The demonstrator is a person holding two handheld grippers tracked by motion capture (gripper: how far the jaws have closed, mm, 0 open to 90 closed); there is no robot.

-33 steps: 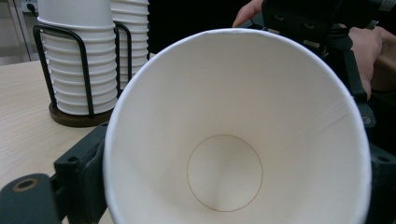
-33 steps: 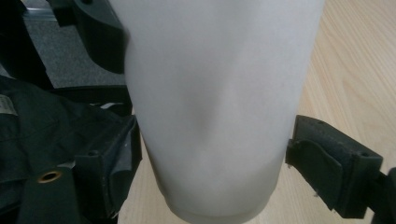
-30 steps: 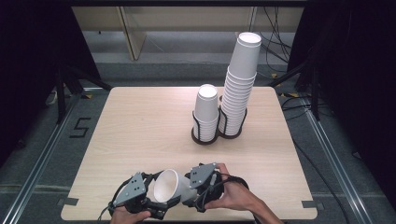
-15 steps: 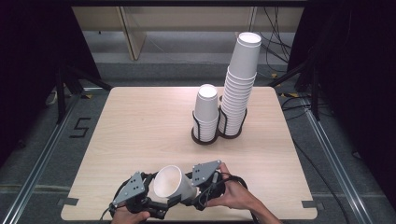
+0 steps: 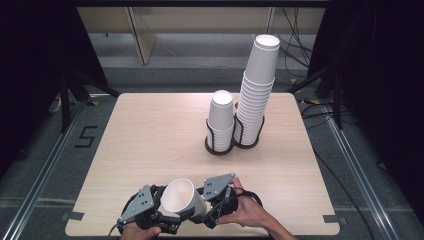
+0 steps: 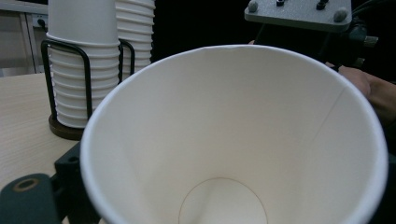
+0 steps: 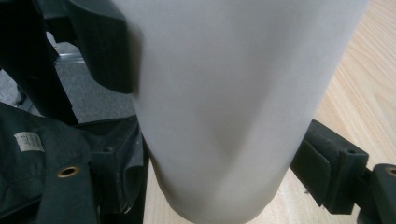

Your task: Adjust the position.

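Note:
A white paper cup (image 5: pixel 179 200) hangs between both grippers just above the table's front edge, its mouth tilted up and to the left. My left gripper (image 5: pixel 166 214) is at the cup's left. Its view looks straight into the cup (image 6: pixel 224 140), with one jaw against the outer wall. Its jaws have just been closing with the cup between them. My right gripper (image 5: pixel 206 206) is shut on the cup's lower body (image 7: pixel 233 93), a jaw on each side, and the wall there is slightly dented.
Two stacks of white cups stand in a black wire holder (image 5: pixel 220 147) on the wooden table (image 5: pixel 150 130), right of centre. The short stack (image 5: pixel 220 117) is on the left and the tall, leaning stack (image 5: pixel 257 85) on the right. Dark floor and cables surround the table.
The cup's mouth has tipped up from facing sideways, so more of its inside shows. Both hands have stayed where they were at the front edge.

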